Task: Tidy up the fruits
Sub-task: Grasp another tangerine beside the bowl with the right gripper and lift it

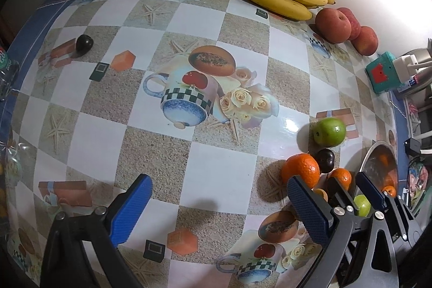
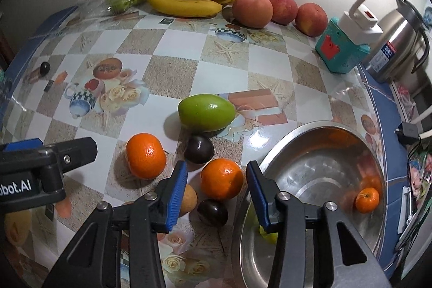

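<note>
Steel bowl (image 2: 318,131) is landmark: one mandarin (image 2: 366,199) already inside, sorting underway. Right gripper (image 2: 217,178) just left of bowl, jaws straddling second mandarin (image 2: 222,178), not visibly pinching; third mandarin (image 2: 145,159) further left. Left gripper (image 1: 218,196) spread wide, empty, waiting. Two dark plums (image 2: 199,149) near

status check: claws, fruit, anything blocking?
Right claw closing around orange, pads not clearly touching. Left claw open, empty. Bowl holds one small orange. Dark plums crowd the target.
</note>
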Action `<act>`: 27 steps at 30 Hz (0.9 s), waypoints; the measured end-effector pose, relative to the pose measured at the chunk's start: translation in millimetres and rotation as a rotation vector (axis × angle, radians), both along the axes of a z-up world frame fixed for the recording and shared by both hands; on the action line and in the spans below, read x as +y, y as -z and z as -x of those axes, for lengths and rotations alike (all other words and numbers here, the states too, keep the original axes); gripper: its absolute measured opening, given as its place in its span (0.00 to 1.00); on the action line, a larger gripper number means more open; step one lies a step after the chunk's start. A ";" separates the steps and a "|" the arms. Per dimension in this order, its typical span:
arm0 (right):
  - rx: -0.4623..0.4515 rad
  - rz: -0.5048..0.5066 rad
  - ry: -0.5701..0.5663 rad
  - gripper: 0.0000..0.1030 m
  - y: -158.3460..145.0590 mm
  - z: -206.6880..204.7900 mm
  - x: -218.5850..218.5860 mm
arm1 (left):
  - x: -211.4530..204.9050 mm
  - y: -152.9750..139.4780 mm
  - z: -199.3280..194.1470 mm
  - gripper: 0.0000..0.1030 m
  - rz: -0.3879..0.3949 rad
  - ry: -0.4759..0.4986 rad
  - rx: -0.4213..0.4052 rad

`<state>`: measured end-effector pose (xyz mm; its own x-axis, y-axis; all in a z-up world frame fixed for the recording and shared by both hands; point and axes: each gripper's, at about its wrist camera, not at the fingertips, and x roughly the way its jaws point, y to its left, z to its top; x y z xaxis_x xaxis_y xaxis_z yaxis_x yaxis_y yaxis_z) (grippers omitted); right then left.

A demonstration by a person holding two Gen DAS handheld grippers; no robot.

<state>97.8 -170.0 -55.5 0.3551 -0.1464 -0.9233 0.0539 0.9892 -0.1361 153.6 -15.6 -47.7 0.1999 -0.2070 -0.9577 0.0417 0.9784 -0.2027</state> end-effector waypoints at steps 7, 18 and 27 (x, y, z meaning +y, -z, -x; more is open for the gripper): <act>0.024 0.071 -0.044 0.39 8.4 -1.1 8.0 | 0.5 -1.3 0.1 0.98 0.000 -0.003 -0.001; 0.008 0.050 -0.025 0.31 4.7 -0.5 2.0 | -0.4 -1.9 0.3 0.98 0.000 0.000 -0.002; -0.038 -0.112 0.026 0.31 -12.8 2.0 -12.3 | -3.3 -6.4 2.5 0.97 0.005 0.007 -0.004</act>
